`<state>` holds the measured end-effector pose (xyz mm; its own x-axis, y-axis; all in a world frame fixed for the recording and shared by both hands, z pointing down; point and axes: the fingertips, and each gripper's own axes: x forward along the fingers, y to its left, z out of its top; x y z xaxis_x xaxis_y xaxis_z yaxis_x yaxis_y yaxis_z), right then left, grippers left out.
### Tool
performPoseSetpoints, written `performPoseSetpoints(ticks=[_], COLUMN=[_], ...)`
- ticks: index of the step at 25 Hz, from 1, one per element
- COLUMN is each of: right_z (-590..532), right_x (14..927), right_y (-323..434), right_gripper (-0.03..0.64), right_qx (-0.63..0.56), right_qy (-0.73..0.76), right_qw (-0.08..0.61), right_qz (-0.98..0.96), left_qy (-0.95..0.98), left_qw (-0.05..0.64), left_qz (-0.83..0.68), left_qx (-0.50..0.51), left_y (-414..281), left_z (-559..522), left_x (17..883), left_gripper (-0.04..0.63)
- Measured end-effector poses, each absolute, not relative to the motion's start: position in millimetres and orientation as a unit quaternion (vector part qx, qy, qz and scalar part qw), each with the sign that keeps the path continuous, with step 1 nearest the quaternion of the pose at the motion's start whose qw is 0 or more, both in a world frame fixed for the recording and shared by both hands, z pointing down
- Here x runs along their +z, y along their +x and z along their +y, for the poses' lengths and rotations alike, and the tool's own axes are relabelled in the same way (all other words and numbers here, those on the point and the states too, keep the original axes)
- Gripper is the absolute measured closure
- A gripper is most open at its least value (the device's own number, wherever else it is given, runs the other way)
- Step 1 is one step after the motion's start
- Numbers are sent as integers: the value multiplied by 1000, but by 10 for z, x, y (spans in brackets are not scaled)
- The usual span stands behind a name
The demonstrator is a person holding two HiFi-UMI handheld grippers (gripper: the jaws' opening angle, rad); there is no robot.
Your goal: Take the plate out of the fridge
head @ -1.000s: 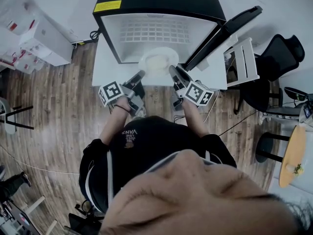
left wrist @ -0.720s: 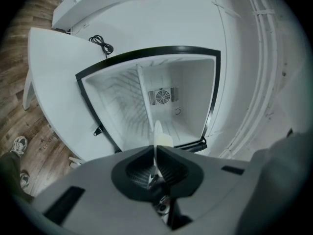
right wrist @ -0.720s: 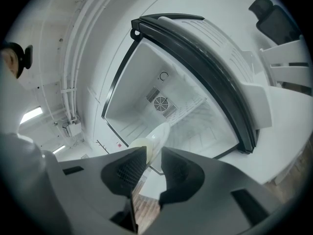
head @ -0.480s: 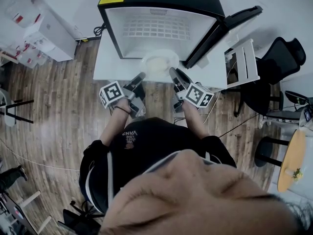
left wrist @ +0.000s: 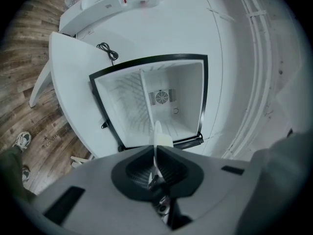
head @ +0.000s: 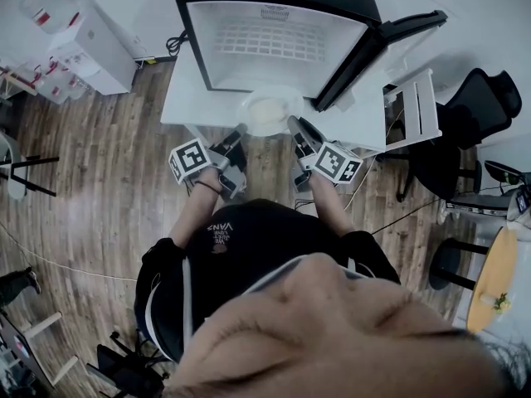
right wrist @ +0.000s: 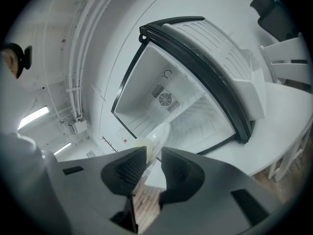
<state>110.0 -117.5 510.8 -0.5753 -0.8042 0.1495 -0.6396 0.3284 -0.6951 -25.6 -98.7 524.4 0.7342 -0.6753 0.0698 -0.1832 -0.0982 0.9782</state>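
The plate (head: pixel 270 109) hung between the two grippers, out of the fridge (head: pixel 278 44) and just in front of its open mouth, above the front edge of the white table (head: pixel 187 102). The left gripper (head: pixel 236 133) held it from its own side. In the left gripper view, that gripper (left wrist: pixel 155 151) had its jaws drawn almost together, pinching the thin rim of the plate (left wrist: pixel 157 135), which stood edge-on straight ahead of the tips. The right gripper (head: pixel 294 125) met the plate from the opposite side. In the right gripper view, its jaws (right wrist: pixel 154 153) stood wider, closed over the sloping rim of the plate (right wrist: pixel 157 132), and something pale yellow lay on the plate beside one jaw. Beyond both sets of tips lay the bare white inside of the fridge (left wrist: pixel 161 94). Its dark-edged door (right wrist: pixel 210 67) swung wide open past the right gripper's outer side. The person's forearms ran back from the grippers.
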Motion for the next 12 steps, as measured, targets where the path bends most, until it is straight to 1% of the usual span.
performPoseSetpoints(ticks=[12], right_z=[-856], right_x=[5207], right_y=[1099], right_gripper=[515], right_qx=[-375], right_qy=[-435], right_qw=[96], right_qz=[813], left_qy=[701], left_qw=[602], left_qz=[-313], left_qx=[-218], left_y=[-259], left_z=[-619], left_x=[5339], left_gripper=[565])
